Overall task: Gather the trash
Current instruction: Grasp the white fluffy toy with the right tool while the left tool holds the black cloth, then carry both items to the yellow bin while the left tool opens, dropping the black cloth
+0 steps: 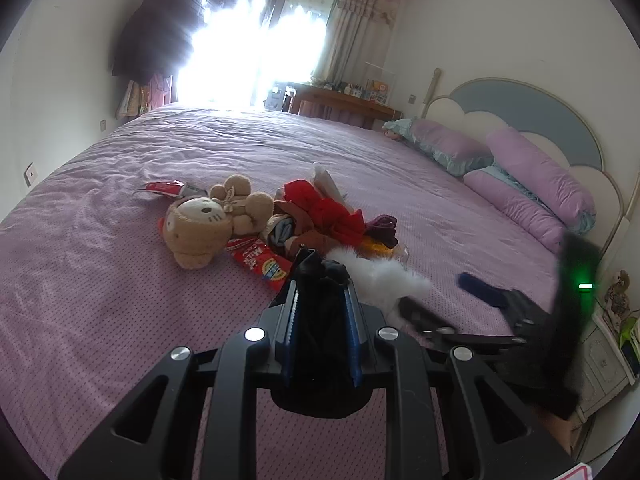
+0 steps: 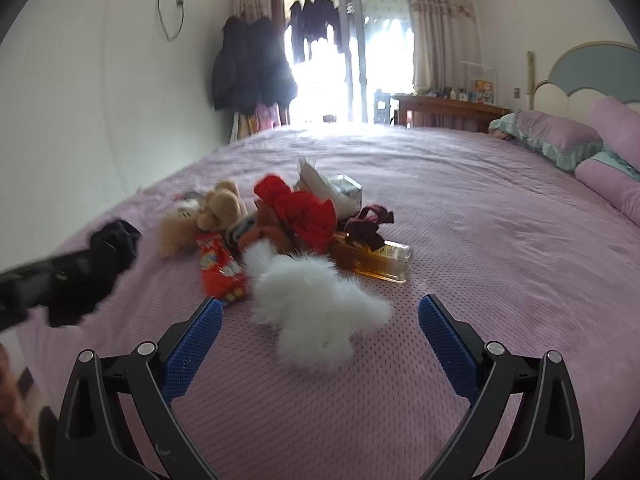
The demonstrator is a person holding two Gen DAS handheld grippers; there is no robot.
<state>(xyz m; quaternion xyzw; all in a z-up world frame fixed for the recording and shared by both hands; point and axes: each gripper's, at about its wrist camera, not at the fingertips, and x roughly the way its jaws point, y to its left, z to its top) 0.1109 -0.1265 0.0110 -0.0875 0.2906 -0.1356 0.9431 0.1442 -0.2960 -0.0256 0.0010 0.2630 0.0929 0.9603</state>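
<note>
My left gripper (image 1: 322,280) is shut on a crumpled black cloth (image 1: 320,312), held above the purple bed; in the right wrist view it hangs at the left edge, the black cloth (image 2: 108,256) bunched at its tip. Just ahead lies a pile: a red snack wrapper (image 1: 262,264) (image 2: 220,272), a white fluffy piece (image 1: 380,276) (image 2: 316,300), red cloth (image 1: 332,208) (image 2: 300,204), an amber bottle (image 2: 376,260) and crumpled paper (image 2: 320,184). My right gripper (image 2: 320,308) (image 1: 452,300) stands open, its blue pads either side of the white fluffy piece without touching it.
A plush bear (image 1: 208,220) (image 2: 212,208) lies left of the pile, with another red wrapper (image 1: 168,188) behind it. A maroon cloth (image 2: 368,220) drapes over the bottle. Pillows (image 1: 532,184) and the headboard (image 1: 532,108) are at the right; a nightstand (image 1: 604,356) stands beside the bed.
</note>
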